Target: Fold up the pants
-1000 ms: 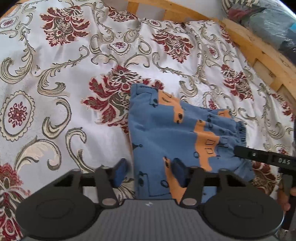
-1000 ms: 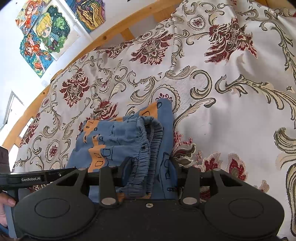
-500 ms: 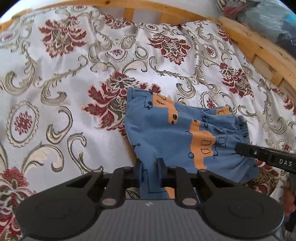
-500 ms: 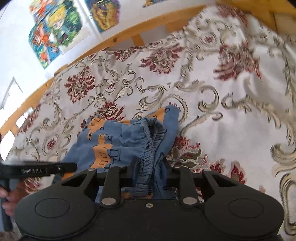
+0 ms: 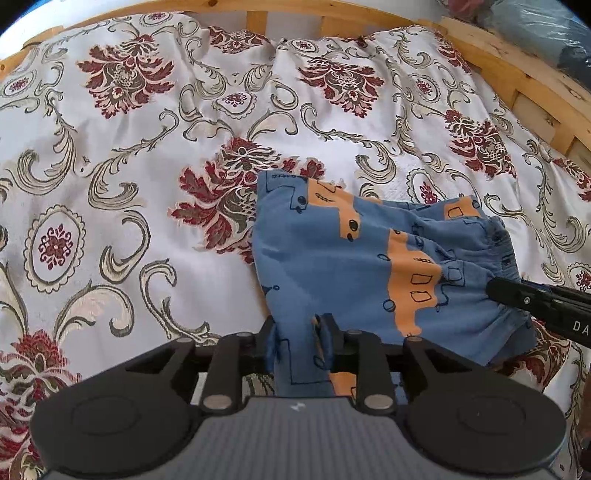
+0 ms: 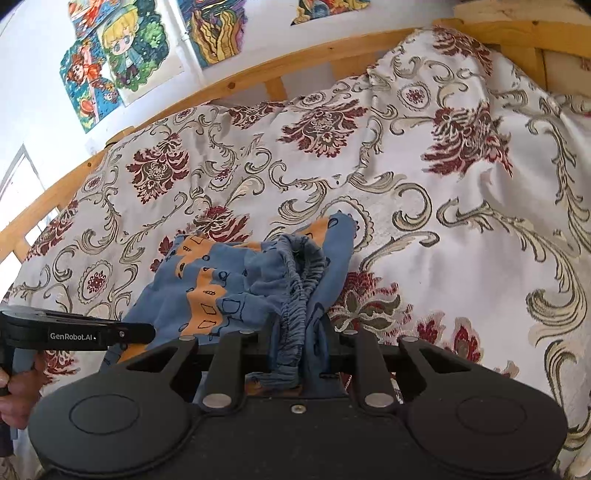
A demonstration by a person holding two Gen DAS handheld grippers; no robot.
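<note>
Small blue pants point(image 5: 354, 262) with orange patches and dark line drawings hang lifted above a floral bedspread point(image 5: 140, 155). My left gripper point(image 5: 297, 341) is shut on the leg-end cloth at the lower middle of the left wrist view. In the right wrist view the same pants point(image 6: 236, 291) bunch up, and my right gripper point(image 6: 299, 347) is shut on the gathered elastic waistband point(image 6: 303, 280). Each gripper shows in the other's view: the right gripper point(image 5: 543, 302) at the right edge, the left gripper point(image 6: 77, 330) at the left edge.
A wooden bed frame point(image 5: 517, 62) runs along the back and right side. Colourful drawings point(image 6: 122, 48) hang on the white wall. A pile of dark cloth point(image 5: 535, 22) sits beyond the frame. A hand point(image 6: 14, 391) holds the left gripper's handle.
My left gripper went from open over the leg end to shut on it. Both grippers rose, lifting the pants off the bedspread; the right stayed shut on the waistband.
</note>
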